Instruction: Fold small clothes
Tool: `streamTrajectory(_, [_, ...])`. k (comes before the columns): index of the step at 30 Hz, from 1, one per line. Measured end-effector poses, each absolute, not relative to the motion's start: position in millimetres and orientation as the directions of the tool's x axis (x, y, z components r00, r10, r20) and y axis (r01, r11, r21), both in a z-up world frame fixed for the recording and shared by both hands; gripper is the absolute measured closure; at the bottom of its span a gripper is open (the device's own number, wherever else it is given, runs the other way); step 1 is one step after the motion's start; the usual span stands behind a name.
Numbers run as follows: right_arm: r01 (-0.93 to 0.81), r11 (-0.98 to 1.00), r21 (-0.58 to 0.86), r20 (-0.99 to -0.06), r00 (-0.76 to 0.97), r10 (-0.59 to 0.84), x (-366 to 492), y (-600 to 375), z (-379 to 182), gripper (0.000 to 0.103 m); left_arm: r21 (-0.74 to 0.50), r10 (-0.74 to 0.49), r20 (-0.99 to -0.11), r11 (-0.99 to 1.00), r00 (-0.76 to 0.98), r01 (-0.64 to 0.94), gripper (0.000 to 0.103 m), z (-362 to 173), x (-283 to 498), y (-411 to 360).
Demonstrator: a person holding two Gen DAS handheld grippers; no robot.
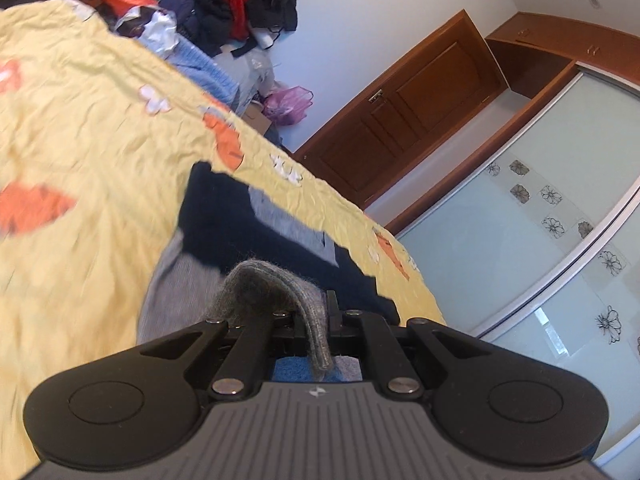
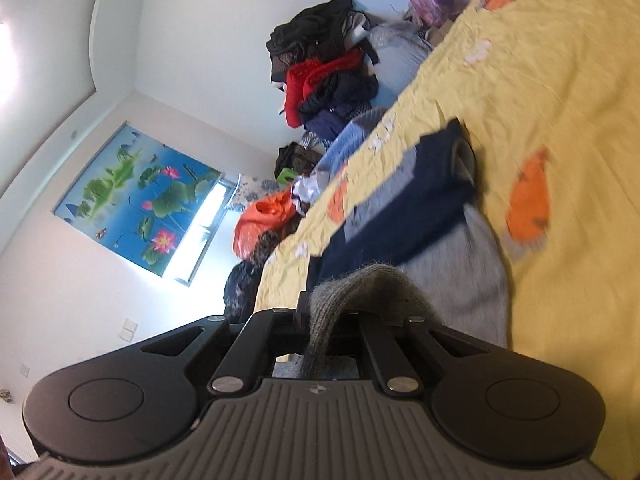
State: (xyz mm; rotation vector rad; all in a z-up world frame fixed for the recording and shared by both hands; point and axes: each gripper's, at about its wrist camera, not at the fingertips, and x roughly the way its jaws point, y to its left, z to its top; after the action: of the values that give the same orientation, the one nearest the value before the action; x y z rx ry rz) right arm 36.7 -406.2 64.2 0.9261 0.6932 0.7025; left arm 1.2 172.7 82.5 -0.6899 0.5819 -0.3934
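Observation:
A small knit sweater [image 1: 224,220], navy with grey panels and a grey fuzzy hem, lies on the yellow flowered bedsheet [image 1: 80,140]. My left gripper [image 1: 316,320] is shut on the grey hem [image 1: 260,288], which bunches over its fingers and is lifted off the sheet. In the right wrist view the same sweater [image 2: 420,208] stretches away over the sheet [image 2: 560,100]. There my right gripper [image 2: 316,316] is shut on another part of the grey hem [image 2: 360,288], also raised. The fingertips of both grippers are hidden under the knit.
A heap of dark, red and blue clothes [image 1: 216,4] with an orange bag [image 2: 260,216] lines the far side of the bed. A wooden door [image 1: 420,100] and glass sliding wardrobe [image 1: 540,200] stand beyond the bed's edge. A window with a lotus blind [image 2: 132,184] faces the right gripper.

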Motion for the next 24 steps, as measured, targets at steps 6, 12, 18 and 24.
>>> streamTrajectory(6, [-0.196, 0.393, 0.898, -0.204, 0.608, 0.768, 130.9, -405.1, 56.0, 0.091, -0.656, -0.507, -0.375, 0.737, 0.776, 0.164, 0.098, 85.4, 93.2, 170.0])
streamTrajectory(12, [-0.156, 0.426, 0.891, -0.240, 0.636, 0.734, 217.6, -402.5, 40.0, 0.091, -0.665, -0.479, -0.369, 0.735, 0.797, 0.134, 0.098, 77.6, 186.6, 180.4])
streamTrajectory(18, [-0.037, 0.490, 0.871, -0.363, 0.623, 0.692, 295.5, -397.2, -4.5, 0.091, -0.639, -0.419, -0.486, 0.769, 0.767, 0.015, 0.098, 28.4, 261.2, 183.4])
streamTrajectory(24, [-0.008, 0.524, 0.852, -0.413, 0.604, 0.682, 311.5, -382.7, -34.0, 0.091, -0.649, -0.422, -0.489, 0.761, 0.763, 0.005, 0.098, 2.2, 282.4, 185.5])
